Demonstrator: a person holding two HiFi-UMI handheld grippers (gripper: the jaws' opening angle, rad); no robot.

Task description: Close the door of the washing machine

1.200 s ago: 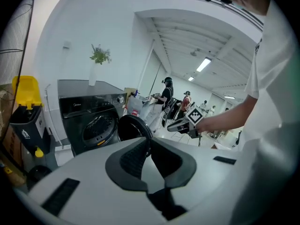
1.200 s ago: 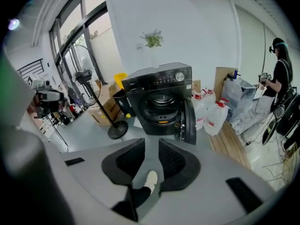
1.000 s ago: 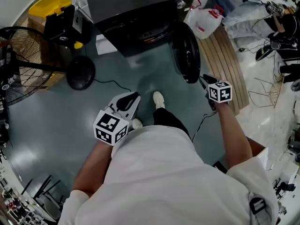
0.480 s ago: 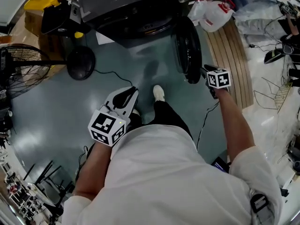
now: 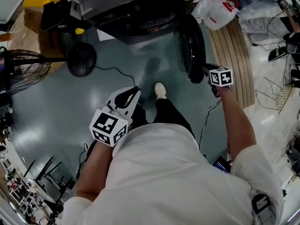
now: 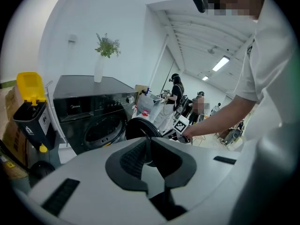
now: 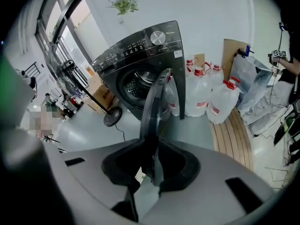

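The dark washing machine (image 5: 131,3) stands at the top of the head view, and its round door (image 5: 190,43) is swung out toward me. My right gripper (image 5: 205,69) is at the door's outer rim. In the right gripper view the door's rim (image 7: 157,102) runs down between the jaws of my right gripper (image 7: 154,165), which are closing on it. My left gripper (image 5: 133,90) hangs over the floor in front of my legs, shut and empty. The left gripper view looks past its jaws (image 6: 147,146) at the drum opening (image 6: 101,128) and the door (image 6: 140,128).
A floor fan (image 5: 18,74) and its round base (image 5: 81,60) stand at the left with a cable across the floor. A black and yellow bin (image 5: 56,13) is beside the machine. Water jugs (image 5: 220,11) and a wooden slatted platform (image 5: 232,55) lie right of the door.
My right gripper has come down and in against the door's rim. My left gripper has drifted a little to the left. The door stands open as before.
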